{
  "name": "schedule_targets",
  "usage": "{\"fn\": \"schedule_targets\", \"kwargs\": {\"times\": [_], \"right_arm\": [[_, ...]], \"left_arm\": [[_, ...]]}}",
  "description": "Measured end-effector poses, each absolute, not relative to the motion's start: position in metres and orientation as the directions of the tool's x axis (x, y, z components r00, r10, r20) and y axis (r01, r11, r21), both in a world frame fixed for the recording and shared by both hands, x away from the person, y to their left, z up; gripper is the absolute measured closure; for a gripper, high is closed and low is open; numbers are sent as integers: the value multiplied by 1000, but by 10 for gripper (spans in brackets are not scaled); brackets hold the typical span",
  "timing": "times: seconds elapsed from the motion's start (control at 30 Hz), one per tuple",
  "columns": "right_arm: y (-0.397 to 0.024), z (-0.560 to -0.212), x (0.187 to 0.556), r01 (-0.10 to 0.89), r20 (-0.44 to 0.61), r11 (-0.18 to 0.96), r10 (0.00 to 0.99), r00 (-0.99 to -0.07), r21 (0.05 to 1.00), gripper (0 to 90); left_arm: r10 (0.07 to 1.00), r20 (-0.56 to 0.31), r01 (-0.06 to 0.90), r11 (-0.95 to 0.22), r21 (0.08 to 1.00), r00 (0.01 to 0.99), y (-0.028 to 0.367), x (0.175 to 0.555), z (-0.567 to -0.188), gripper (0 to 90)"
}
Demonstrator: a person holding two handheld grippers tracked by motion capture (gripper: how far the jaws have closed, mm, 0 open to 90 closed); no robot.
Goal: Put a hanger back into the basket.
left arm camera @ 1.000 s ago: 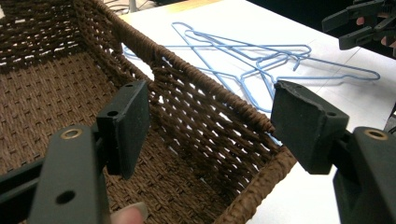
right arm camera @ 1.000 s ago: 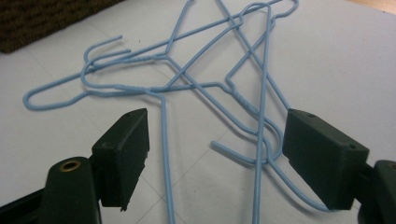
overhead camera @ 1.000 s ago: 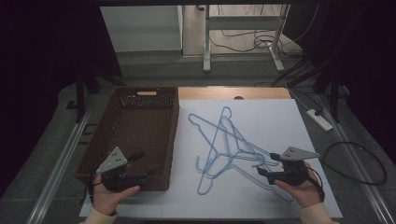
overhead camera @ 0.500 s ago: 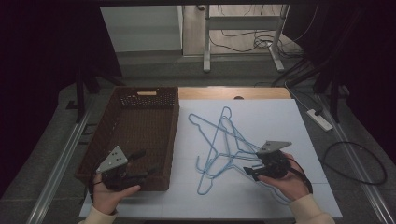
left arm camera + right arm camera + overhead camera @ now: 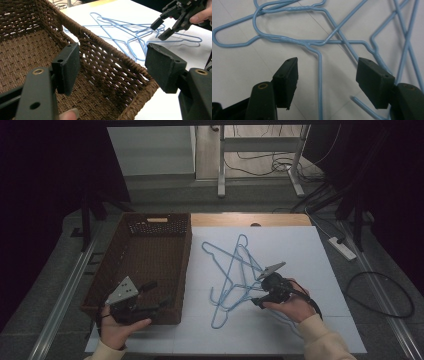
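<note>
Several light blue wire hangers lie tangled on the white table cover, right of a brown wicker basket. My right gripper hovers low over the near part of the pile. In the right gripper view its jaws straddle one hanger's straight wire. The jaws have just been closing, and the pads stand clear of the wire. My left gripper is open over the basket's near right corner, holding nothing. The left gripper view also shows the hangers and the right gripper beyond the basket's rim.
The basket holds nothing that I can see. A strip of bare wood shows at the table's far edge. On the floor to the right lie a power strip and cables. Metal desk legs stand behind the table.
The right hand has moved left, from the table's right side onto the hanger pile, and its jaws look narrower. The left hand and the basket have stayed put.
</note>
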State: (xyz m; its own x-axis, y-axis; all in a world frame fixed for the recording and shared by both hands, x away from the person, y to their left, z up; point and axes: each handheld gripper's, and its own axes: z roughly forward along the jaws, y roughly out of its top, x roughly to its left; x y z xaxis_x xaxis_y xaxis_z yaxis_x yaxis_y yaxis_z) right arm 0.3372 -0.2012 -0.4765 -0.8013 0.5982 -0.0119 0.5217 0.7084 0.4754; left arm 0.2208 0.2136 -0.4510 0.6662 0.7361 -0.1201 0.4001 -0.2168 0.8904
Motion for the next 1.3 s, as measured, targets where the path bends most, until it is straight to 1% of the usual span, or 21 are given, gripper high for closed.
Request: {"fn": "schedule_targets", "kwargs": {"times": [0.13,0.3,0.37,0.4,0.47,0.5,0.63,0.73,0.9,0.97,1.03,1.07,1.23,1.27,1.3], "right_arm": [[-194,-481,342,531,7,725,588,-809,439,410],[-187,-487,349,541,6,744,585,-811,392,480],[-183,-490,351,540,-4,756,583,-813,369,525],[-181,-491,352,542,-7,761,582,-813,356,565],[-178,-492,353,545,-16,766,584,-812,341,604],[-176,-494,354,547,-17,770,584,-812,328,645],[-171,-496,355,547,-19,782,578,-816,298,717],[-170,-496,357,570,6,773,592,-806,278,850],[-169,-495,359,594,18,759,612,-791,269,870],[-171,-494,360,606,30,742,625,-780,285,872],[-175,-488,361,630,48,703,654,-755,329,873],[-175,-488,361,630,48,703,654,-755,329,873],[-185,-474,361,658,81,627,696,-714,417,875],[-190,-468,359,663,96,596,707,-701,454,876],[-190,-468,359,663,96,596,707,-701,454,876]], "left_arm": [[737,-121,402,-217,890,665,214,221,-451,293],[737,-120,404,-220,888,665,213,221,-452,293],[737,-121,406,-221,887,665,214,221,-452,293],[737,-121,406,-221,887,665,214,221,-452,293],[738,-120,406,-221,887,664,214,221,-452,293],[738,-120,406,-221,887,664,214,221,-451,294],[737,-117,404,-224,887,666,213,221,-451,294],[735,-115,403,-227,887,668,212,221,-451,293],[737,-107,400,-234,886,668,211,220,-450,294],[739,-97,396,-241,886,667,210,220,-450,293],[739,-95,395,-242,886,667,210,220,-450,293],[739,-94,394,-243,887,667,210,220,-450,293],[739,-91,392,-245,887,668,209,219,-449,294],[737,-90,391,-248,886,670,208,219,-449,293],[737,-90,391,-248,886,670,208,219,-449,294]]}}
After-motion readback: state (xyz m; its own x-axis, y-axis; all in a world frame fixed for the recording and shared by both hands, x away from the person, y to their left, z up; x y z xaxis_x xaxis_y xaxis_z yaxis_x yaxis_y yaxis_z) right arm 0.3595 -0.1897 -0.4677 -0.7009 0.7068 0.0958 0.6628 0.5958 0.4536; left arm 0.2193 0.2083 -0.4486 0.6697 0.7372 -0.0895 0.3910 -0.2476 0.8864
